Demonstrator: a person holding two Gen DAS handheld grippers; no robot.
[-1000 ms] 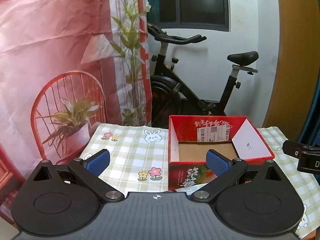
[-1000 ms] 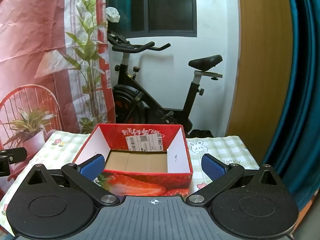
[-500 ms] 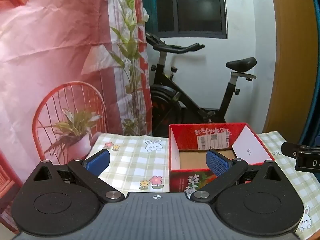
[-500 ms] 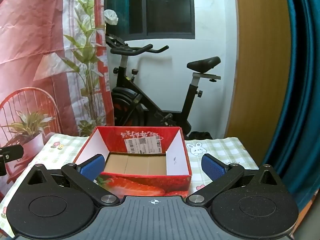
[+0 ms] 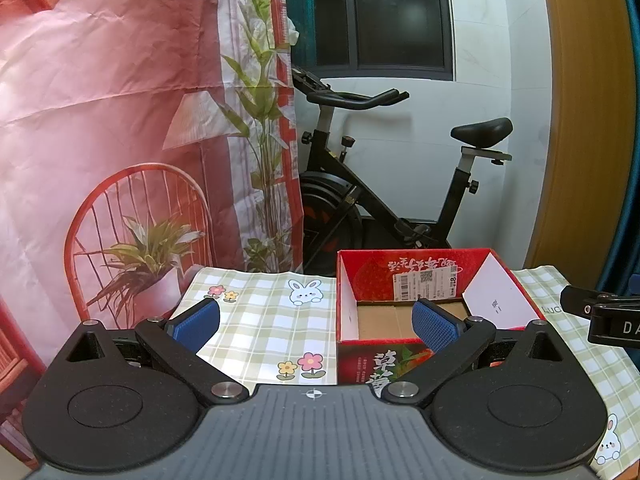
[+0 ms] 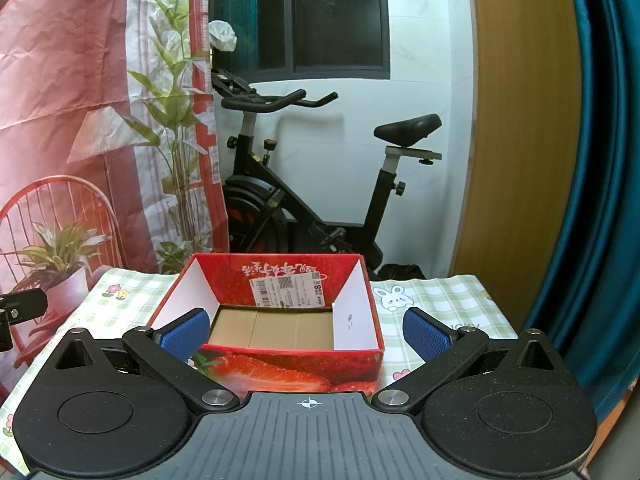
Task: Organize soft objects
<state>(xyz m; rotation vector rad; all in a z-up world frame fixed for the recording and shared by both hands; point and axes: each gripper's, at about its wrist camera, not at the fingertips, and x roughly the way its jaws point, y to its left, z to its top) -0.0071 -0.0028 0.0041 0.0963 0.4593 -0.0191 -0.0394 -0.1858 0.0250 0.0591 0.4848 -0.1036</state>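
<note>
A table draped in a green-checked cloth (image 5: 256, 320) with bunny and flower prints fills the space ahead of both tools. On it stands a red strawberry-printed cardboard box (image 6: 280, 320), open at the top, its brown floor bare. The box sits directly ahead of the right gripper (image 6: 306, 334), and ahead and to the right of the left gripper (image 5: 316, 324). Both grippers hover with their blue-padded fingers spread wide, holding nothing. No soft objects are visible in either view, so where they lie cannot be told. Judging from the task, such items should be light and yielding, likely to sag, so a pinch through the bulk of the middle seems safest. The box itself looks light and may slide if nudged.
</note>
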